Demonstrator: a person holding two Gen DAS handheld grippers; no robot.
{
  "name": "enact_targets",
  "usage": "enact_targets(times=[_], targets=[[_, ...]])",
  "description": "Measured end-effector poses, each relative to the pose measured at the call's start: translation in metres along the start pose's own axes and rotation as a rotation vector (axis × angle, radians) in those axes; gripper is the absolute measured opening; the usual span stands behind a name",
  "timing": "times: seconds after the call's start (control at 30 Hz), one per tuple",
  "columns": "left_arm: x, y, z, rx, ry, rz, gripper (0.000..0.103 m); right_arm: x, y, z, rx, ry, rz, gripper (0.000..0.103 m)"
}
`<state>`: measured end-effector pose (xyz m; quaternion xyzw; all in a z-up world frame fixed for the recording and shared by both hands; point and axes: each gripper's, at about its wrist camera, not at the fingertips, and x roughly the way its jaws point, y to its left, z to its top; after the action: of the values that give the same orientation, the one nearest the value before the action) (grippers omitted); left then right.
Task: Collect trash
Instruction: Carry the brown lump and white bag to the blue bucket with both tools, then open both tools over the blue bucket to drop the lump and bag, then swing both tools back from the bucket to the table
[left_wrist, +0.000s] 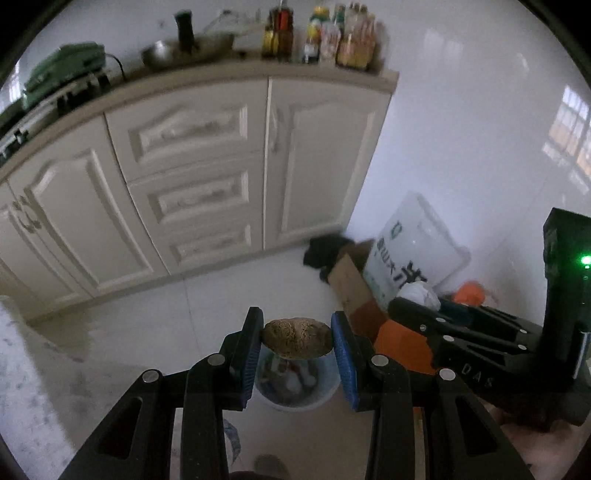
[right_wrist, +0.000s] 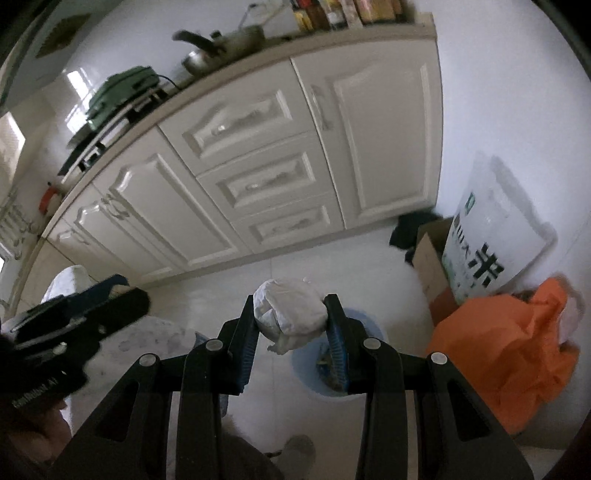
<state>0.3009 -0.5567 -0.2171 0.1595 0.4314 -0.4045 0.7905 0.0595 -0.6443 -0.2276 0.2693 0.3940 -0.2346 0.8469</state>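
Brown lump (left_wrist: 296, 339), crumpled white paper wad (right_wrist: 290, 313), above blue bin (right_wrist: 364, 325)

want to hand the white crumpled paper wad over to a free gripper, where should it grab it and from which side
Take the white paper wad at its bulging upper end, coming from the cabinet side, opposite the right gripper. Its blue pads already pinch the wad's two flanks, and the loose tail hanging underneath would probably tear or slip. The rounded top is bare and looks firmest.
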Motion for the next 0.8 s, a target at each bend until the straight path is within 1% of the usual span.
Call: enact_targets(times=[0.03,0.07,0.2,0.27,0.3,0.33,0.37,0.4,0.43,0.47,0.53,0.57,0.6,0.67,0.73,0.77,0.8], targets=[[0.013,0.001,0.005,0.000,0.020,0.000,0.033,0.004,-0.001,0.000,0.004,0.007,0.003,0.035],[0.029,-0.001,0.020,-0.002,0.035,-0.005,0.033,0.011,-0.004,0.001,0.010,0.016,0.005,0.035],[0.072,0.000,0.042,-0.006,0.088,-0.023,0.034,0.034,-0.014,0.003,0.036,0.050,0.019,0.036],[0.089,0.004,0.050,-0.009,0.106,-0.030,0.036,0.044,-0.018,0.004,0.041,0.068,0.017,0.038],[0.098,0.004,0.055,-0.005,0.120,-0.018,0.039,0.049,-0.021,0.004,0.056,0.073,0.013,0.040],[0.105,0.005,0.055,-0.001,0.139,-0.006,0.059,0.053,-0.025,0.004,0.071,0.076,0.012,0.043],[0.112,0.006,0.054,-0.002,0.155,0.012,0.084,0.056,-0.030,0.003,0.092,0.077,0.006,0.055],[0.116,0.007,0.057,-0.006,0.150,0.040,0.091,0.058,-0.032,0.002,0.102,0.080,0.001,0.066],[0.117,0.006,0.058,-0.006,0.135,0.053,0.098,0.060,-0.035,0.001,0.117,0.086,0.000,0.068],[0.118,0.006,0.058,-0.004,0.126,0.061,0.100,0.060,-0.038,-0.002,0.131,0.089,0.006,0.071],[0.121,0.007,0.060,-0.006,0.132,0.074,0.101,0.059,-0.040,-0.005,0.141,0.089,0.003,0.076],[0.121,0.007,0.061,-0.009,0.130,0.080,0.101,0.058,-0.041,-0.008,0.147,0.087,-0.002,0.083],[0.121,0.007,0.060,-0.011,0.127,0.087,0.101,0.056,-0.042,-0.009,0.158,0.084,-0.006,0.093],[0.115,0.004,0.058,-0.011,0.120,0.101,0.101,0.052,-0.044,-0.011,0.182,0.074,-0.024,0.103],[0.106,0.002,0.054,-0.011,0.101,0.109,0.101,0.049,-0.044,-0.012,0.192,0.081,-0.039,0.103],[0.094,0.001,0.046,-0.009,0.092,0.111,0.101,0.045,-0.044,-0.013,0.195,0.076,-0.044,0.103],[0.089,-0.001,0.046,-0.006,0.078,0.116,0.101,0.042,-0.042,-0.013,0.196,0.071,-0.049,0.103]])
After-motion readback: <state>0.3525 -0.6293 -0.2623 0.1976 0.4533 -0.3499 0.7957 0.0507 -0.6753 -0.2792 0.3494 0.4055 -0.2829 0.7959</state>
